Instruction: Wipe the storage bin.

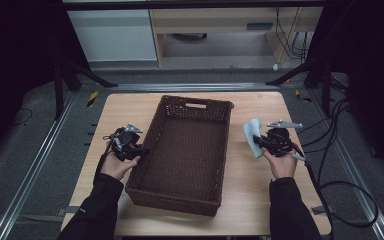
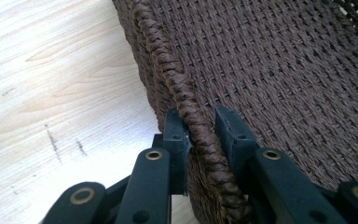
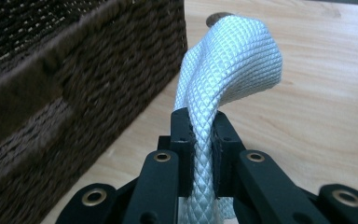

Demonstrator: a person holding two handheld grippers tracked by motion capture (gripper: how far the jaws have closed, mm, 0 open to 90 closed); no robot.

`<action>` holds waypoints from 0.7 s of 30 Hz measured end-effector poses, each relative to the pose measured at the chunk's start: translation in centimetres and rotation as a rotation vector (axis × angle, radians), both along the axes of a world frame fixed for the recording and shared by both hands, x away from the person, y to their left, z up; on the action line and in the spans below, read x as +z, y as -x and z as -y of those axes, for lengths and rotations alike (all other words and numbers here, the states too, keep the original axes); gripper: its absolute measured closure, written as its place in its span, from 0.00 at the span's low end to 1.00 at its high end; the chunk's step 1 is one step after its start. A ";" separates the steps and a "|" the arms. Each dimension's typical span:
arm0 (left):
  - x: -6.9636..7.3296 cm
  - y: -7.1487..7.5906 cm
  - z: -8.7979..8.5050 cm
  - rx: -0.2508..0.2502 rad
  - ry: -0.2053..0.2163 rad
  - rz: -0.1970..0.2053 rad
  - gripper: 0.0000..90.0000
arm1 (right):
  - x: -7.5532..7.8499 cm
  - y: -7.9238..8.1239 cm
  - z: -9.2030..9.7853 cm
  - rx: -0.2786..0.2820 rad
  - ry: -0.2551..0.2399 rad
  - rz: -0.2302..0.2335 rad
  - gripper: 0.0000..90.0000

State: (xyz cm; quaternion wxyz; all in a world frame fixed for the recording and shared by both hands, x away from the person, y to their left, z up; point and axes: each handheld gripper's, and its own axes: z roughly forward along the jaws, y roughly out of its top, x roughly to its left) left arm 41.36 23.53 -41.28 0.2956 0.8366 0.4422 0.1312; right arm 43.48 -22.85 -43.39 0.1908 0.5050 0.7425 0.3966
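Tools both clamped: left tool [image 2: 200, 133] on the wicker basket [image 1: 185, 150] rim, right tool [image 3: 200, 135] on a pale cloth [image 3: 233, 65]; lift it clear of the wall before crossing over.

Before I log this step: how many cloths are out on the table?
1. The pale blue cloth is pinched in the right gripper, held up right of the wicker basket. None shows inside the basket; its near inner wall could hide one.

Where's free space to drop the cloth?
The basket floor is bare throughout. Bare table lies between its right wall and the right tool holding the cloth, and along the far edge. The left strip is crowded by the left tool.
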 end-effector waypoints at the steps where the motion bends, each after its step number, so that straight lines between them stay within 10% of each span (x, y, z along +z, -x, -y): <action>1: 0.0 -0.1 -0.2 -0.006 -0.003 -0.001 0.83 | 0.1 -0.2 -0.1 -0.001 -0.001 0.003 0.92; 21: 0.0 -0.4 -0.5 -0.009 -0.002 -0.012 0.83 | -0.9 -5.0 -4.0 0.019 0.025 0.013 0.92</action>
